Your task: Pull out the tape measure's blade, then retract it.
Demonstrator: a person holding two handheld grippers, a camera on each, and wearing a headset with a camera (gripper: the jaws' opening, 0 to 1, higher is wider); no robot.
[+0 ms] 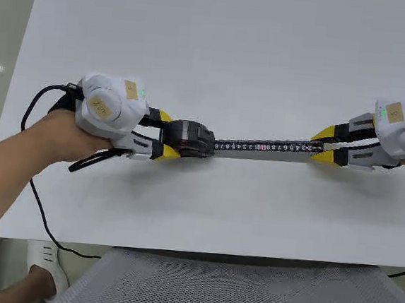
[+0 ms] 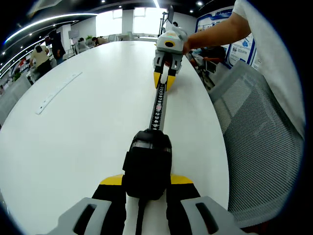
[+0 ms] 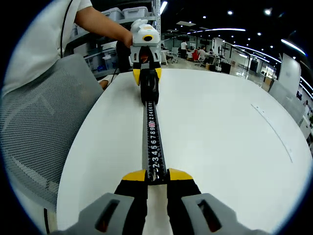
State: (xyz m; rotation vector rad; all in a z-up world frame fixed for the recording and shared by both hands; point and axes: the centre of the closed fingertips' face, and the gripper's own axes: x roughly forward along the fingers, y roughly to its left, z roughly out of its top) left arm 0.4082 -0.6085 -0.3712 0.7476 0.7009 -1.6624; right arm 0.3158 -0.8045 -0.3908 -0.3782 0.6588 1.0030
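Black plastic, the tape measure's case point(image 1: 189, 138) sits on the white table point(image 1: 233, 48), where we clamp it in the left gripper point(image 1: 165, 135) as an anchor. We pinch the end of the blade point(image 1: 263, 147) in the right gripper point(image 1: 322, 146), well apart, so it lies taut and flat, ready, we judge, for retracting.

Long white ceiling strip lights point(image 3: 234, 30) shining brightly; glossy white tabletop point(image 1: 232, 55) showing soft shadows; fisheye edges bending strongly.
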